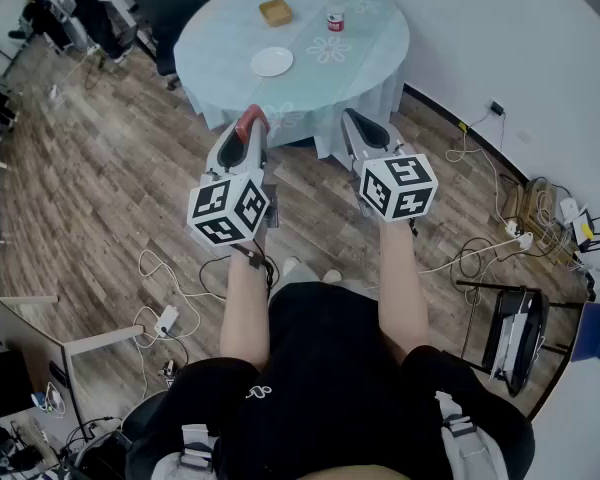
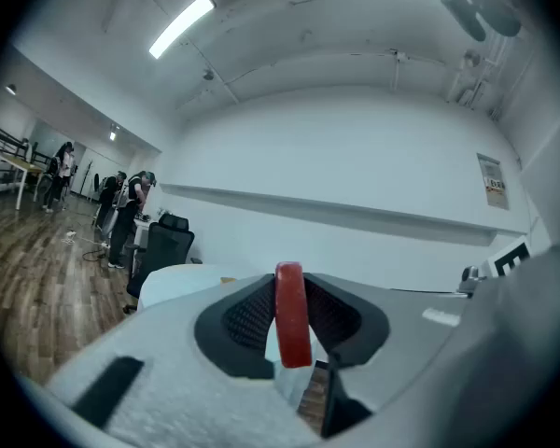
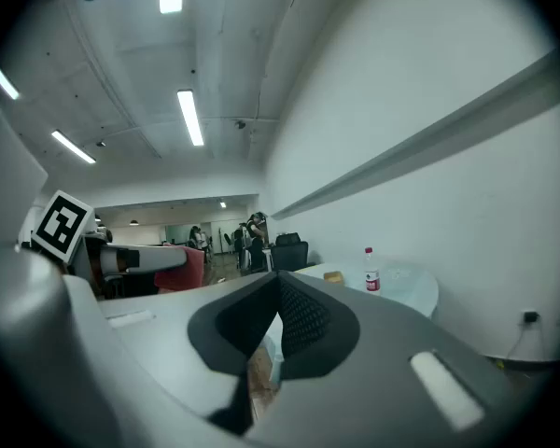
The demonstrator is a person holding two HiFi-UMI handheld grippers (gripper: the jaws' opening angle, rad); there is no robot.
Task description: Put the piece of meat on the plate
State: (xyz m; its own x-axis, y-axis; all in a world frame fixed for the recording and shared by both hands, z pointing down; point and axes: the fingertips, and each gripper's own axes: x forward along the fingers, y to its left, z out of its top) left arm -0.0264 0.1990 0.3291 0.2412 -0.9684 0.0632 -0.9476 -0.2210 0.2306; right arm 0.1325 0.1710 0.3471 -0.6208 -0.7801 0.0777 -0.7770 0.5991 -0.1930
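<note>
A flat red piece of meat [image 1: 252, 121] stands on edge between the jaws of my left gripper [image 1: 248, 133], which is shut on it; in the left gripper view the meat [image 2: 292, 314] fills the gap between the black pads. My right gripper [image 1: 357, 130] is held level beside it, shut with nothing in it [image 3: 278, 317]. Both hang over the wooden floor, short of the round table [image 1: 370, 58]. The white plate [image 1: 272, 61] lies on the table's near left part, ahead of the left gripper.
A plastic bottle [image 1: 335, 9] with a red cap and a small brown dish [image 1: 275, 12] stand farther back on the light blue cloth. Black office chairs [image 1: 170, 3] sit beyond the table's left side. Cables [image 1: 165, 288] and a power strip lie on the floor.
</note>
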